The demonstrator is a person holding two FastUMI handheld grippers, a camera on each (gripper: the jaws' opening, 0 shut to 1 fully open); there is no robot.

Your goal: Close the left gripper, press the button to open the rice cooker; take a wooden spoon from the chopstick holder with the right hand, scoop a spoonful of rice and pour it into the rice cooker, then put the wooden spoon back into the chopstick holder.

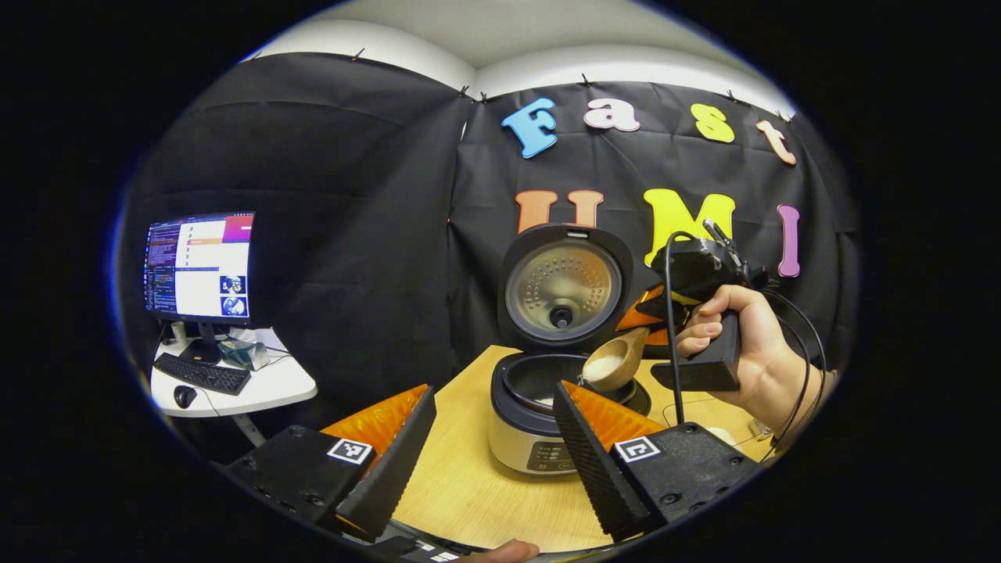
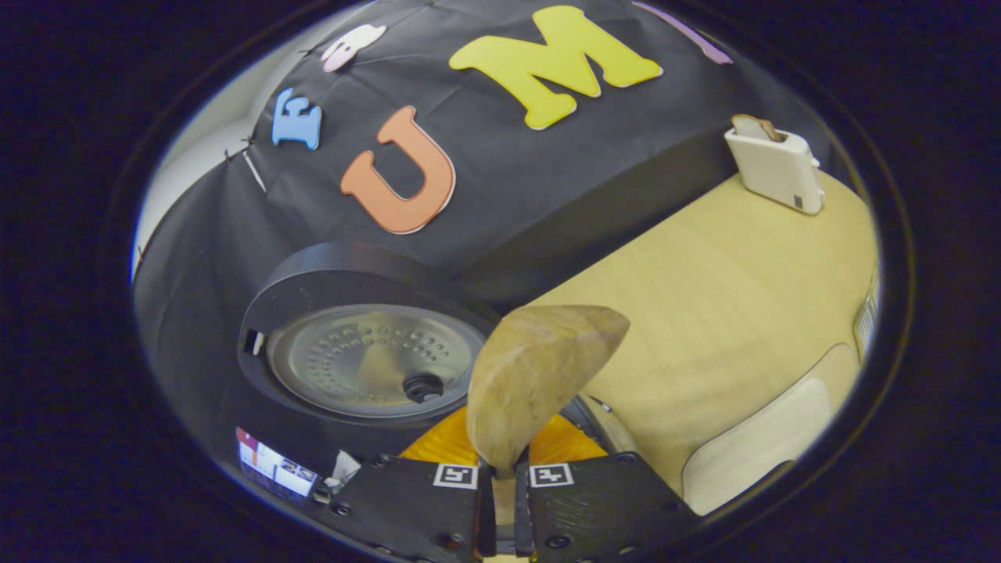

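I see the table (image 1: pixel 469 477) carrying the rice cooker (image 1: pixel 532 422), its lid (image 1: pixel 565 285) standing upright at the far side. My left tool (image 1: pixel 494 438) sits near me with its fingers spread apart. My right tool (image 2: pixel 504 489) is clamped on the wooden spoon (image 1: pixel 615 363), whose bowl holds rice just above the cooker's right rim.

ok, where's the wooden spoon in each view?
Left gripper view: the wooden spoon is right of centre, bowl of rice over the open rice cooker, held by the right gripper.
Right gripper view: bottom centre, the spoon rises from between the fingers.
Shared landmark: the cooker's raised lid.
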